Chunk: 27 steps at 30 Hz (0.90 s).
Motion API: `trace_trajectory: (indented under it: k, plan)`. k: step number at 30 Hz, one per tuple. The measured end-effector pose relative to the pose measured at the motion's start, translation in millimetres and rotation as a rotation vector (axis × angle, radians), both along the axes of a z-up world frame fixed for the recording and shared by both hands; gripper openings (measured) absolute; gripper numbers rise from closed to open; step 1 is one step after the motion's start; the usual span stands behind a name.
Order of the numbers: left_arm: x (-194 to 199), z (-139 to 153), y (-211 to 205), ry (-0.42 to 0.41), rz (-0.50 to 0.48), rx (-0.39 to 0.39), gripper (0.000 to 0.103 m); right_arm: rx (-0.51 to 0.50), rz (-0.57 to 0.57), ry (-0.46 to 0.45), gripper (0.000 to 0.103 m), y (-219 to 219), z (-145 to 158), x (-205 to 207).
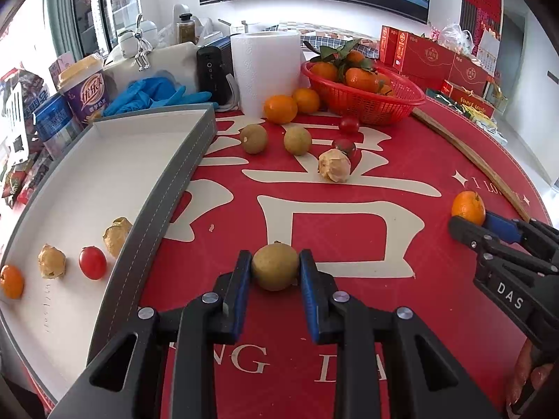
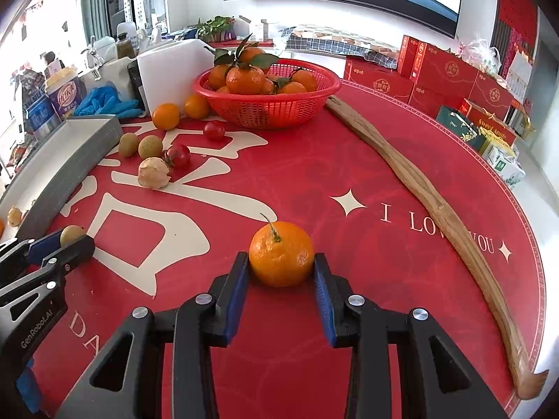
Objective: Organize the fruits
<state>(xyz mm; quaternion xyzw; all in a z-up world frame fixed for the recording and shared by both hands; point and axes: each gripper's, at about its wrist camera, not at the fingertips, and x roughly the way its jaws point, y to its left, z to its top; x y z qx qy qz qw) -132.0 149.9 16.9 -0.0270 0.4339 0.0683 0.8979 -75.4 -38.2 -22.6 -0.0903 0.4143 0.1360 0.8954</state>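
Fruit sits in both my grips. My left gripper [image 1: 275, 271] has its fingers [image 1: 241, 279] clamped on a round green-brown longan [image 1: 275, 269] low over the red worktop [image 1: 384, 174], just right of the grey tray [image 1: 181, 174]; its small stem nub points up and away from me. My right gripper [image 2: 281, 269] has its fingers [image 2: 323, 279] against both sides of a small orange [image 2: 281, 254] resting on the worktop, stem tilted up and slightly left. Neither fruit has a clear long axis.

The tray's white floor holds four pieces in a row: a small orange [image 1: 12, 281], a husked fruit [image 1: 51, 261], a cherry tomato [image 1: 92, 263] and another husked fruit [image 1: 117, 235] beside the wall. The red basket [image 2: 269, 108] at the far side is heaped with leafy oranges [image 2: 244, 78]. Loose between them lie two oranges [image 1: 279, 108], two longans [image 1: 297, 140], two tomatoes [image 1: 349, 124] and one husked fruit [image 1: 334, 166]. A long wooden stick [image 2: 436, 206] runs along the right edge.
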Motion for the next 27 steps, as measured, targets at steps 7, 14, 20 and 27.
trace_trajectory:
  k: [7,14,20,27]
  plan:
    - [0,0,0,0.0,0.0,0.0,0.029,0.012,-0.011,0.006,0.043,-4,0,1]
    - [0,0,0,0.0,0.0,0.0,0.03,0.011,0.026,0.022,0.071,6,-2,-1]
    - [0,0,1,0.0,0.001,-0.001,0.03,0.011,0.024,0.024,0.074,5,-3,0]
    - [19,-1,7,0.016,-0.021,-0.009,0.054,0.004,-0.015,0.054,0.1,0,-7,4]
